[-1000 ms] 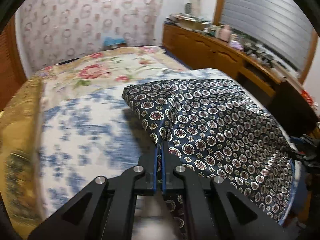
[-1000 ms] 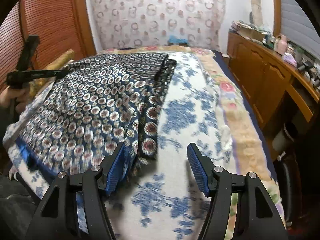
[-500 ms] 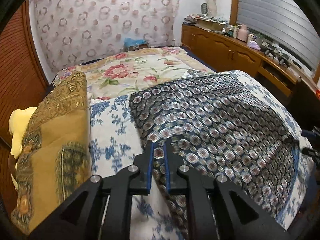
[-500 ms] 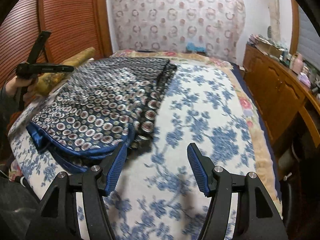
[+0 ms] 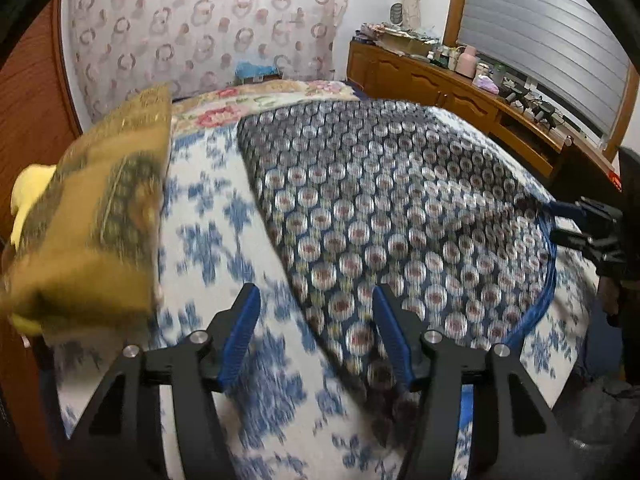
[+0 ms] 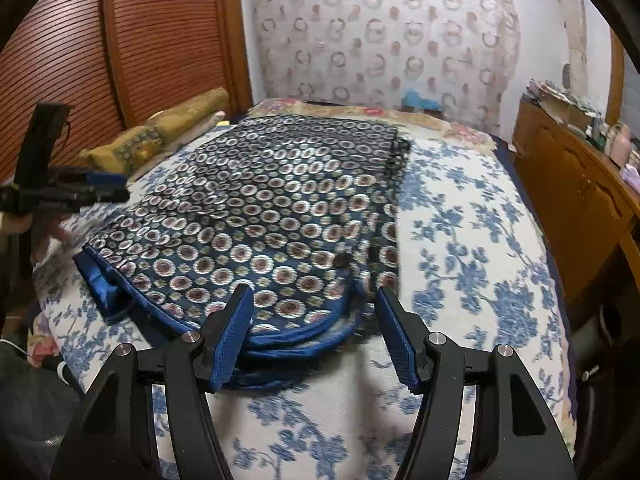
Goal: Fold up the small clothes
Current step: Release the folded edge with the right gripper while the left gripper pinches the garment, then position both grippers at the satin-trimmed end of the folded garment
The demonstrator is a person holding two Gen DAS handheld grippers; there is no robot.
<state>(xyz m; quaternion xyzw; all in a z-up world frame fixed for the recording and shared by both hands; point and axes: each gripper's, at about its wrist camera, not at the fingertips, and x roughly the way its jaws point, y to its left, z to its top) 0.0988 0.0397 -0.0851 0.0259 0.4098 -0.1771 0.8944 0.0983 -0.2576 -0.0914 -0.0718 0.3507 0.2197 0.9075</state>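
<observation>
Clothing here is one dark blue garment (image 6: 276, 208) printed with round medallions and edged in bright blue trim, lying folded and flat on the bed (image 6: 472, 240), whose cover is white with blue flowers. In the right wrist view the garment's curved, trimmed hem lies nearest the camera, and a bunched blue band sticks out at its near left corner. The right gripper (image 6: 314, 332) hangs over that hem with its jaws well apart; the hem's edge shows in the gap between them, but the pads do not press on it. In the left wrist view the left gripper (image 5: 316, 334) hangs above the garment's side edge, its jaws opening; the edge of the cloth and the flowered cover lie under the gap, and nothing is pinched. The view is blurred. A folded mustard-yellow patterned cloth (image 5: 96, 216) sits on the bed's far side from the garment in that view, with something pale yellow under it. Wooden cabinets (image 6: 576, 192) run along the other side of the bed.
</observation>
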